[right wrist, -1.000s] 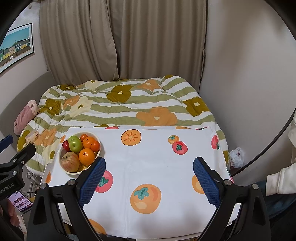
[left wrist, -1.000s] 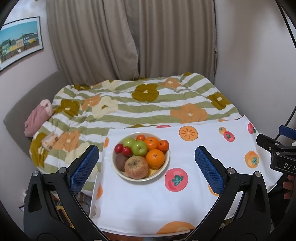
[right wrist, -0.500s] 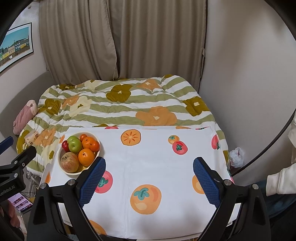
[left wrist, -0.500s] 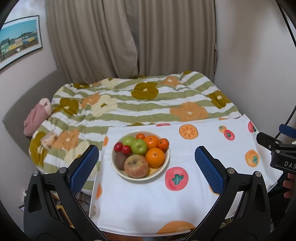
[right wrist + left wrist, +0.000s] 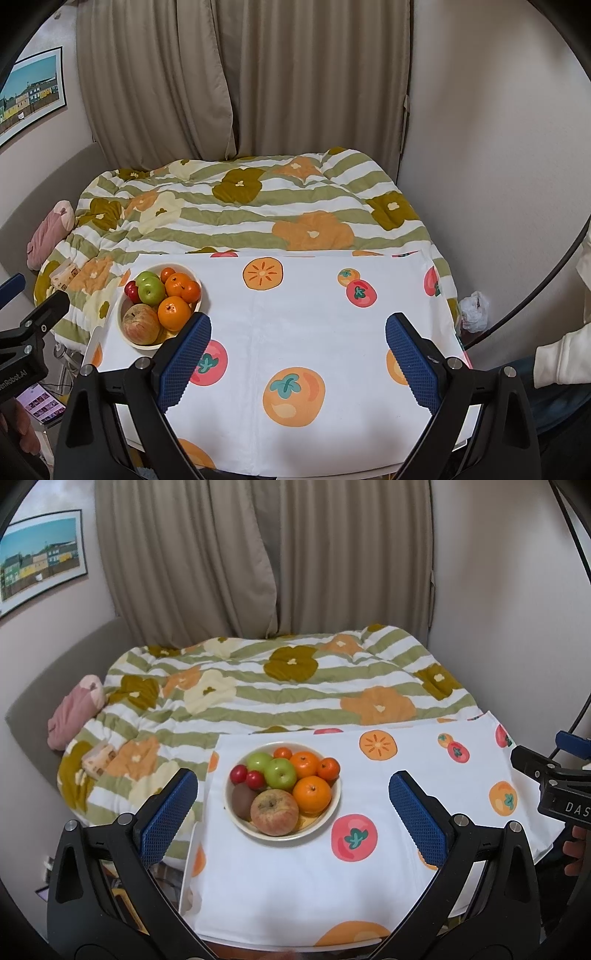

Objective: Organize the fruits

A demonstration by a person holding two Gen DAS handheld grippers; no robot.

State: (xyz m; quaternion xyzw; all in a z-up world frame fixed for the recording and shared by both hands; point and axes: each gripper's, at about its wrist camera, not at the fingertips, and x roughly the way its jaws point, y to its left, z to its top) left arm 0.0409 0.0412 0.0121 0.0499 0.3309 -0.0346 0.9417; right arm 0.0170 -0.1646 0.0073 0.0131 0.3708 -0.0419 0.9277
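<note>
A cream bowl (image 5: 332,805) of fruit stands on the left part of a table covered with a white fruit-print cloth (image 5: 295,878). It holds a red-yellow apple (image 5: 274,811), a kiwi (image 5: 242,800), green apples (image 5: 280,773), several oranges (image 5: 312,794) and red cherry tomatoes (image 5: 255,779). The bowl also shows in the right wrist view (image 5: 123,334). My left gripper (image 5: 291,790) is open and empty, above and in front of the bowl. My right gripper (image 5: 297,332) is open and empty over the cloth's middle (image 5: 295,332), to the right of the bowl.
Behind the table is a bed with a striped floral duvet (image 5: 295,686), a pink cushion (image 5: 75,710) at its left and curtains (image 5: 266,554) behind. A wall (image 5: 498,147) stands at the right. A phone (image 5: 40,402) lies low at the left.
Both views have shifted slightly; the bowl sits a touch higher in each frame. Both grippers stay open and nothing on the table has moved.
</note>
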